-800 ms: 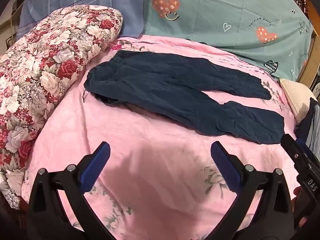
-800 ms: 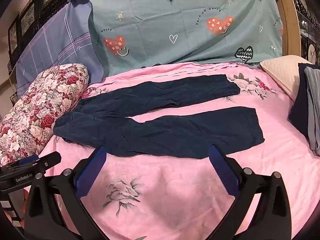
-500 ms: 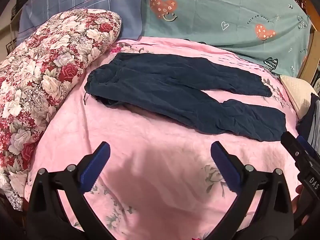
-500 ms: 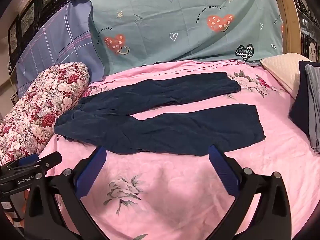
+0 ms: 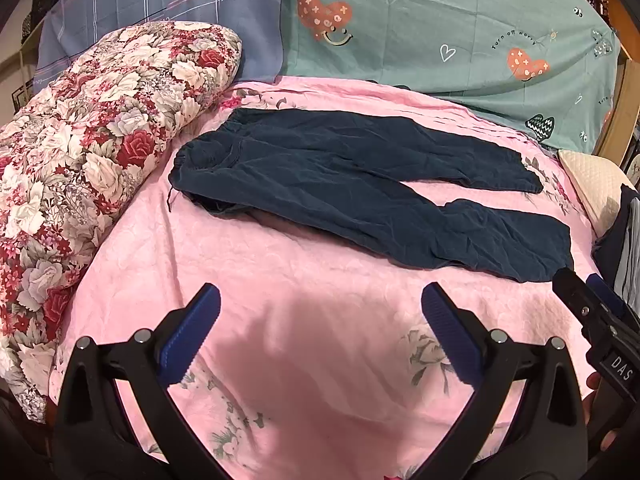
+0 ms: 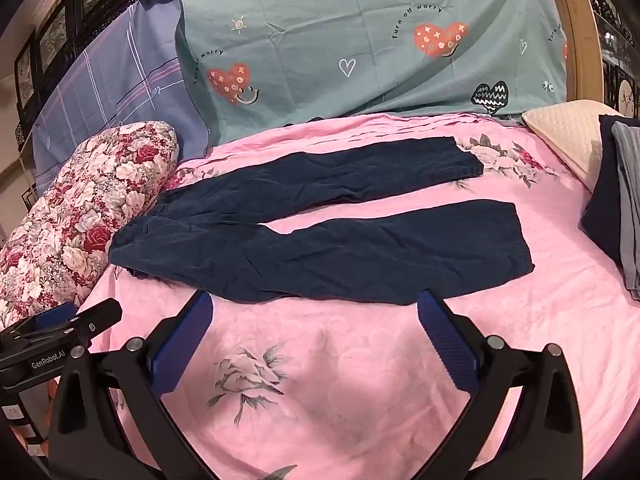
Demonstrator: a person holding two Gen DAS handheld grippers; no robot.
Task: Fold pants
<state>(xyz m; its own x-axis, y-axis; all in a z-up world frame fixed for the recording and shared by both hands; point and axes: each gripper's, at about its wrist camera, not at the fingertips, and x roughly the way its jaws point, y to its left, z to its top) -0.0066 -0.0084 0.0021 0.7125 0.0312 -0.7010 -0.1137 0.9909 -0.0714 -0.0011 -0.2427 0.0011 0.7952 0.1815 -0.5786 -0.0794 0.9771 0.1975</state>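
Bedroom scene, pink floral bed sheet (image 6: 400, 360) filling both wrist views. Dark navy pants (image 5: 360, 184) lie flat on the bed, fully spread, ahead of both sets of jaws and touching neither. Waistband sits ahead and to the left of your left jaws; the two legs run off to the right, split apart in a narrow V with pink sheet showing between them. In the right wrist view the near leg's lower edge sits just past the jaw tips, its cuff ahead and to the right.

Your left gripper (image 5: 320, 308) has jaws wide, nothing between them but bare sheet. Your right gripper (image 6: 312, 312) is the same: jaws wide, empty, angled down at the bed. Each gripper shows at the edge of the other's view, so you hold them side by side.

Progress, as a judgement: no fold made yet. Legs not stacked, no crease, fabric only lightly wrinkled. All of it is left: bring one leg over the other, then fold lengthwise toward the waistband. You look set to approach.

Outward from the pants: floral quilt roll (image 5: 88, 168) left of the left jaws, just beside the waistband; teal heart-print cover (image 6: 380, 48) and blue plaid cover (image 5: 160, 4) upright beyond the pants; cream pillow (image 6: 564, 136) and a stack of dark folded clothes (image 6: 612, 200) far right of the right jaws.
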